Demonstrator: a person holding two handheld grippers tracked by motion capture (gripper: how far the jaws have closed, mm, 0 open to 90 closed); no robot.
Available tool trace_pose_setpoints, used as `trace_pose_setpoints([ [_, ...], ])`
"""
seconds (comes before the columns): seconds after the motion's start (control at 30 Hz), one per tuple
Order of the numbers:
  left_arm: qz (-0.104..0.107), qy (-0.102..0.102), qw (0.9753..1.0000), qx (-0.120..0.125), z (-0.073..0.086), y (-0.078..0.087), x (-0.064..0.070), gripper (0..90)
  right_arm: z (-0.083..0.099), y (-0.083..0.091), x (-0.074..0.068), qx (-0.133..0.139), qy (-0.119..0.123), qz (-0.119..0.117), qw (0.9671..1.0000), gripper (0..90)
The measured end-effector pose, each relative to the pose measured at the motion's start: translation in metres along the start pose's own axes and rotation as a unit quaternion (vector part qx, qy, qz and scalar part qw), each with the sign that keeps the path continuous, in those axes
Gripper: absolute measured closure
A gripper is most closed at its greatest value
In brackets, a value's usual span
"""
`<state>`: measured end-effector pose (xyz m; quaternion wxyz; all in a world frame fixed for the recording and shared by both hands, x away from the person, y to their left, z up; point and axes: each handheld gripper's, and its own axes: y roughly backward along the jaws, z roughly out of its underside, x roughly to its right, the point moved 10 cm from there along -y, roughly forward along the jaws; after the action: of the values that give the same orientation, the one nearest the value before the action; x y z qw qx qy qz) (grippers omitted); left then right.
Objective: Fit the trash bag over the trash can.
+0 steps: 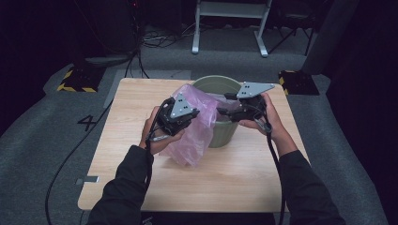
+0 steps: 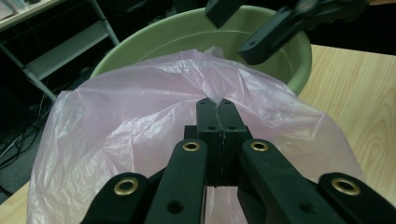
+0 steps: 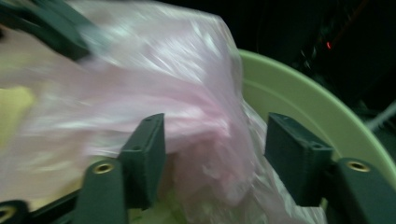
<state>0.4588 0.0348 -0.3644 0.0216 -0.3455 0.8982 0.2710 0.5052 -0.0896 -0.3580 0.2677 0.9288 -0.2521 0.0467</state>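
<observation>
A thin pink plastic bag (image 1: 195, 129) drapes over the near left rim of a green bucket (image 1: 224, 132) at the back middle of the wooden table. My left gripper (image 1: 193, 114) is shut on the bag's edge; in the left gripper view its jaws (image 2: 218, 103) pinch a fold of the pink bag (image 2: 140, 121) in front of the bucket (image 2: 299, 51). My right gripper (image 1: 220, 111) hovers over the bucket's mouth, open. In the right gripper view its jaws straddle bunched pink plastic (image 3: 201, 140) without closing, with the bucket rim (image 3: 308, 102) behind.
The wooden table (image 1: 234, 173) has bare room in front of the bucket. Beyond its far edge lie grey carpet, cables (image 1: 159, 40) and the white legs of a stand (image 1: 196, 33). Cables trail from both grippers down past the person's black sleeves.
</observation>
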Motion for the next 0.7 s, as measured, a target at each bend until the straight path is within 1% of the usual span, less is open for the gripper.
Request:
trace_pose_setpoints([
  [0.07, 0.000, 0.000, 1.0000, 0.001, -0.001, 0.000, 0.000, 89.8, -0.007, 0.006, -0.010, 0.018, 0.009, -0.023, 0.9995, 30.2],
  [0.13, 0.000, 0.001, 1.0000, 0.003, -0.002, 0.000, -0.001, 89.8, -0.012, 0.008, -0.020, 0.021, 0.027, -0.037, 0.9987, 25.6],
  [0.2, 0.003, 0.002, 1.0000, 0.004, -0.004, -0.001, 0.000, 89.8, -0.016, 0.006, -0.032, 0.026, 0.035, -0.057, 0.9975, 22.3],
  [0.23, 0.004, 0.001, 1.0000, 0.004, -0.004, -0.002, 0.001, 89.8, -0.016, 0.002, -0.036, 0.020, 0.039, -0.056, 0.9974, 21.5],
  [0.3, 0.005, 0.001, 1.0000, 0.006, -0.005, -0.002, 0.002, 89.8, -0.016, -0.007, -0.039, 0.005, 0.047, -0.043, 0.9979, 21.7],
  [0.33, 0.005, 0.001, 1.0000, 0.008, -0.006, -0.002, 0.002, 89.8, -0.015, -0.012, -0.039, -0.002, 0.048, -0.034, 0.9983, 25.7],
  [0.37, 0.007, 0.001, 0.9999, 0.011, -0.007, -0.001, 0.003, 89.8, -0.014, -0.017, -0.039, -0.010, 0.047, -0.025, 0.9985, 34.2],
  [0.4, 0.006, 0.000, 0.9999, 0.013, -0.008, 0.000, 0.003, 89.8, -0.014, -0.020, -0.039, -0.013, 0.044, -0.026, 0.9986, 42.0],
  [0.43, 0.007, 0.002, 0.9999, 0.015, -0.008, 0.001, 0.003, 89.8, -0.014, -0.023, -0.039, -0.014, 0.041, -0.029, 0.9987, 47.9],
  [0.47, 0.006, 0.001, 0.9999, 0.016, -0.008, 0.002, 0.002, 89.7, -0.014, -0.025, -0.041, -0.010, 0.037, -0.037, 0.9986, 59.1],
  [0.5, 0.007, 0.001, 0.9998, 0.017, -0.009, 0.004, 0.002, 89.7, -0.015, -0.025, -0.041, -0.009, 0.040, -0.040, 0.9984, 66.2],
  [0.53, 0.007, 0.002, 0.9998, 0.018, -0.009, 0.005, 0.002, 89.7, -0.015, -0.026, -0.041, -0.010, 0.044, -0.036, 0.9983, 69.9],
  [0.6, 0.005, 0.004, 0.9998, 0.021, -0.009, 0.007, 0.000, 87.7, -0.016, -0.026, -0.042, -0.004, 0.044, -0.042, 0.9981, 79.3],
  [0.63, 0.000, 0.009, 0.9997, 0.022, -0.010, 0.009, -0.002, 81.2, -0.017, -0.025, -0.042, -0.002, 0.042, -0.040, 0.9983, 83.2],
  [0.67, -0.008, 0.017, 0.9996, 0.023, -0.010, 0.011, -0.005, 70.8, -0.017, -0.024, -0.040, 0.000, 0.040, -0.038, 0.9985, 85.8],
  [0.7, -0.003, 0.021, 0.9996, 0.019, -0.010, 0.013, -0.005, 65.4, -0.017, -0.022, -0.039, 0.003, 0.037, -0.038, 0.9986, 87.4],
])
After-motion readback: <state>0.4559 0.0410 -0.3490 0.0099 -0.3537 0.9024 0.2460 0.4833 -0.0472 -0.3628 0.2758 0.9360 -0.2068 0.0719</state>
